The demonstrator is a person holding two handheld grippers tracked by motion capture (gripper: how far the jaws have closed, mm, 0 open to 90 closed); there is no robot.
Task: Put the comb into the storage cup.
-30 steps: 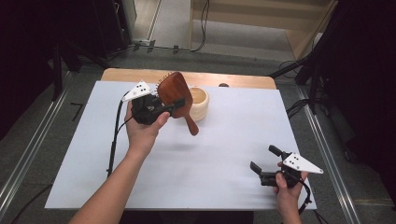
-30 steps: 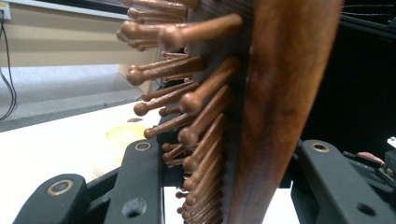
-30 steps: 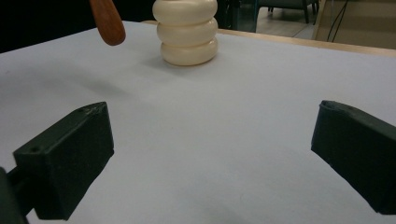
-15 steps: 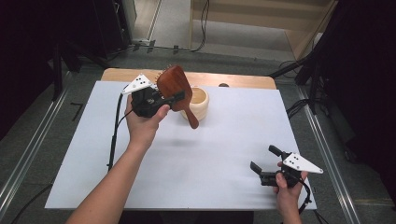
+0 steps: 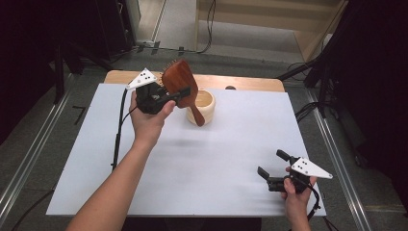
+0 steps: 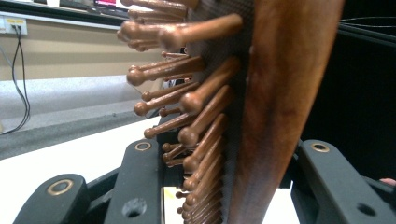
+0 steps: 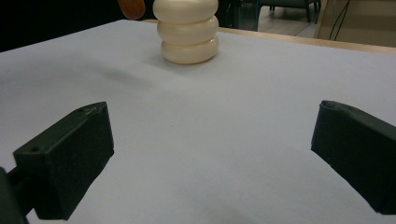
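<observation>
So my left gripper (image 5: pixel 174 95) is clamped on the wooden hairbrush (image 5: pixel 182 86), gripping the paddle head with one jaw on the bristle side and the other on the smooth back. In the left gripper view the brush (image 6: pixel 261 107) stands edge-on between the jaws, round-tipped wooden pins sticking out to the left in that picture and the dark reddish back facing the other way. It's lifted off the table, up at the far left-centre part of the white table (image 5: pixel 231 159), tilted so the handle slopes down and to the right.

The handle end hangs right over the near rim of the cream ribbed bowl (image 5: pixel 204 105), which sits on the table just right of my left hand. Can't tell from the high view if the handle actually touches the rim or just crosses in front of it.

My right gripper (image 5: pixel 273 166) is way off at the near right corner, low over the table, jaws spread wide with nothing between them. From its own camera I see bare white surface between the jaws and the bowl (image 7: pixel 188 30) well ahead, looking like three stacked rings.
</observation>
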